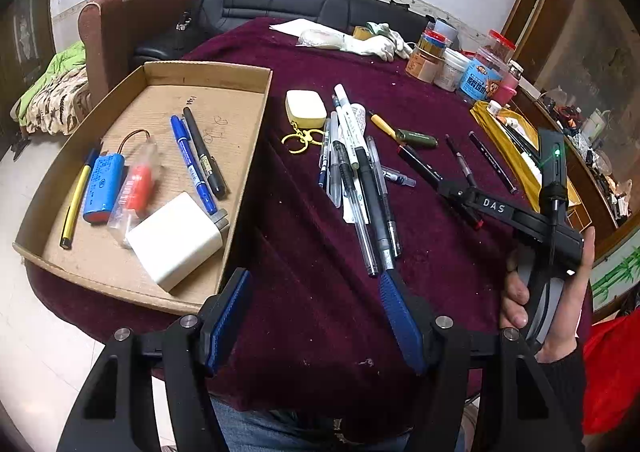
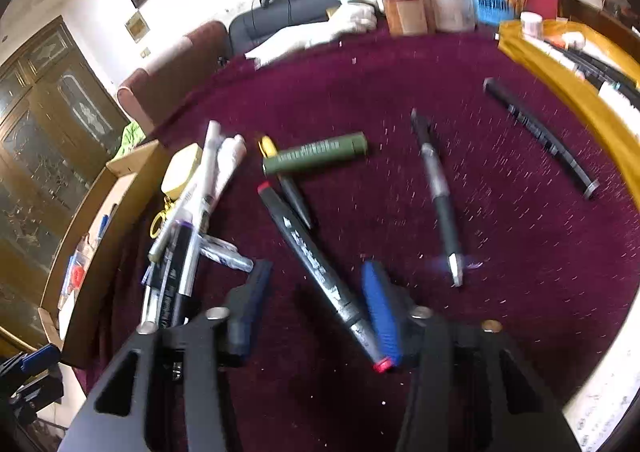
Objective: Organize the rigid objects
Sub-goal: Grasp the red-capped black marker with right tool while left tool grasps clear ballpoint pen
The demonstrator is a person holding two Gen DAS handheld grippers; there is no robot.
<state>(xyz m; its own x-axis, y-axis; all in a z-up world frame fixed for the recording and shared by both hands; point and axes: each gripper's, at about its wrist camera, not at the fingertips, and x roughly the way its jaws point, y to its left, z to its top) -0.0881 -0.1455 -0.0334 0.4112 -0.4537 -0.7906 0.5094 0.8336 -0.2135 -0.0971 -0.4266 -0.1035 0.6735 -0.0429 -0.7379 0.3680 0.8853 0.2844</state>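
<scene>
A cardboard tray (image 1: 248, 139) on the left holds a white charger (image 1: 174, 242), a blue battery (image 1: 103, 187), a red item in a bag (image 1: 138, 187), and blue, black and yellow pens. A heap of pens (image 1: 360, 179) lies on the maroon cloth beside a pale yellow case (image 1: 305, 109). My left gripper (image 1: 316, 316) is open and empty, above the table's near edge. My right gripper (image 2: 316, 304) is open and straddles a black marker with red ends (image 2: 320, 272), which lies against its right finger. A green tube (image 2: 316, 153) and a black pen (image 2: 440, 195) lie beyond.
Jars and tubs (image 1: 460, 59) stand at the far right, with a white glove (image 1: 372, 41) behind. A yellow tray (image 2: 580, 91) with pens runs along the right edge. Another black marker (image 2: 536, 131) lies near it. A brown armchair (image 1: 132, 31) and black sofa are behind.
</scene>
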